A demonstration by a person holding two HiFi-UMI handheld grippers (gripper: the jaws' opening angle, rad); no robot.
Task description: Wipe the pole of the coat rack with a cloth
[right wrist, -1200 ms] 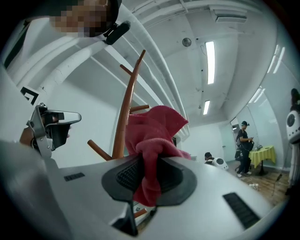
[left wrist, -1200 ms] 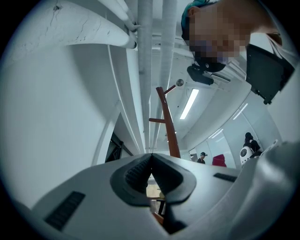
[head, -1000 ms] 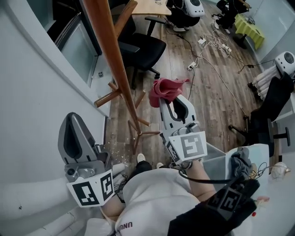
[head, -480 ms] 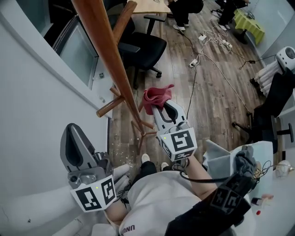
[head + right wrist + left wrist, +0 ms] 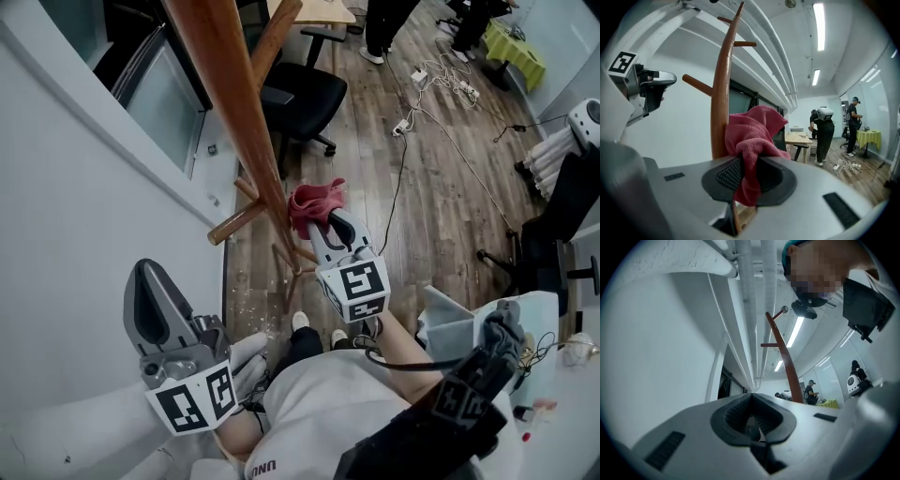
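right tool (image 5: 328, 223) and its clamped red cloth (image 5: 312, 200) now nearer pole (image 5: 239, 112)

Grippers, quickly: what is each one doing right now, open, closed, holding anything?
Left gripper: closed, empty.
Right gripper: closed on the red cloth.

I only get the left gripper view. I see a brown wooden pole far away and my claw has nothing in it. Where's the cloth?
Observer: The red fluffy cloth is pinched in the right claw, which is shut on it.
Operator: Is it near the pole?
Observer: Yes, right beside the brown wooden coat rack pole, low down near its slanted lower pegs.
Operator: What's past the pole?
Observer: A black office chair stands just beyond it.
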